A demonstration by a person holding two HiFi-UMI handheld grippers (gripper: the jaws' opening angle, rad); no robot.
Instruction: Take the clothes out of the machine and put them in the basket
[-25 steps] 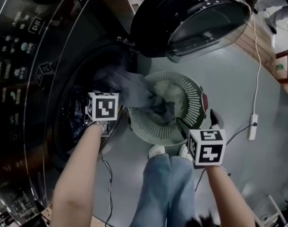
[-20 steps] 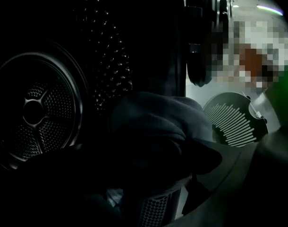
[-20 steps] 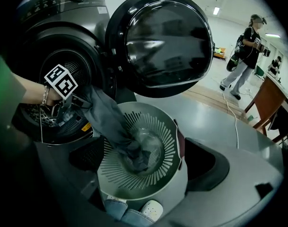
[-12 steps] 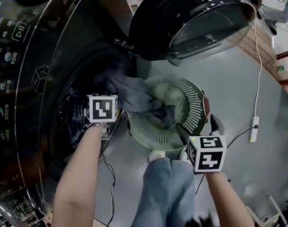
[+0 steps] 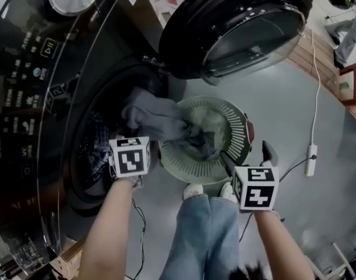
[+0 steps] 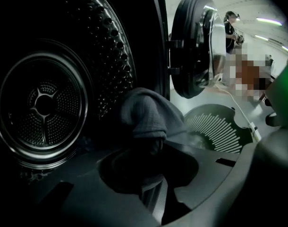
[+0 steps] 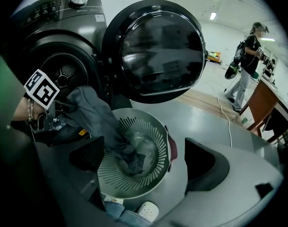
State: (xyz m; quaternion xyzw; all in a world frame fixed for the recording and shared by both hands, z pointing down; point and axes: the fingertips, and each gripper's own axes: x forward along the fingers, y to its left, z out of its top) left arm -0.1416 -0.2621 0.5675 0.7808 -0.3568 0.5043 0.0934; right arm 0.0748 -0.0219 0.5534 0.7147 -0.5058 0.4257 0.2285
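Observation:
A grey garment [image 5: 152, 116] hangs out of the machine's drum opening [image 5: 96, 150], and its far end lies in the round green basket [image 5: 239, 127] on the floor. My left gripper [image 5: 126, 142] is at the opening's lower rim. Its jaws have just been closing, and in the left gripper view they are shut on a fold of the grey garment [image 6: 144, 117] at the left gripper [image 6: 151, 155]. More dark clothes [image 5: 96, 142] lie inside the drum. My right gripper [image 5: 248, 156] is open beside the basket [image 7: 156, 126] with nothing between its fingers.
The round machine door [image 5: 242, 28] stands open above the basket. A white cable with a plug block [image 5: 311, 156] runs over the grey floor at the right. My legs and white shoes [image 5: 194, 187] are just behind the basket. A person [image 7: 248, 65] stands far off.
My left gripper has drawn back from the drum opening toward me, and the grey garment has bunched higher at the rim. The right gripper has stayed where it was.

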